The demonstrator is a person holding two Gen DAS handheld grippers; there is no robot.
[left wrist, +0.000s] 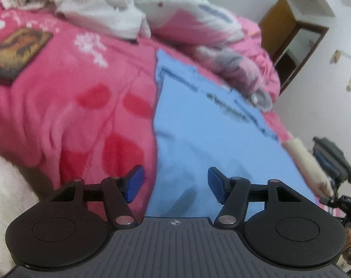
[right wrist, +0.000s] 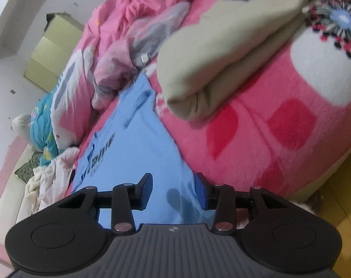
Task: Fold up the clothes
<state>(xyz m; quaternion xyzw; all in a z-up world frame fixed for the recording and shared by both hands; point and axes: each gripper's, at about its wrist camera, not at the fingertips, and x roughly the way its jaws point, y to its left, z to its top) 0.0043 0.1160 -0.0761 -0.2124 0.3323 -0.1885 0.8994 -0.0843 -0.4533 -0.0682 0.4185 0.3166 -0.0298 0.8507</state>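
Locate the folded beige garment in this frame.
In the right wrist view, the folded beige garment lies on the pink blanket, right of the blue shirt, beyond the open right gripper.

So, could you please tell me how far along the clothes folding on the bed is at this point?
Done: a beige garment lies folded on the pink blanket. In hand: the blue T-shirt is spread flat, not yet folded; the left gripper and right gripper are both open over its near edge, gripping nothing. Left: a crumpled white pile and a bunched pink-grey garment remain unfolded.
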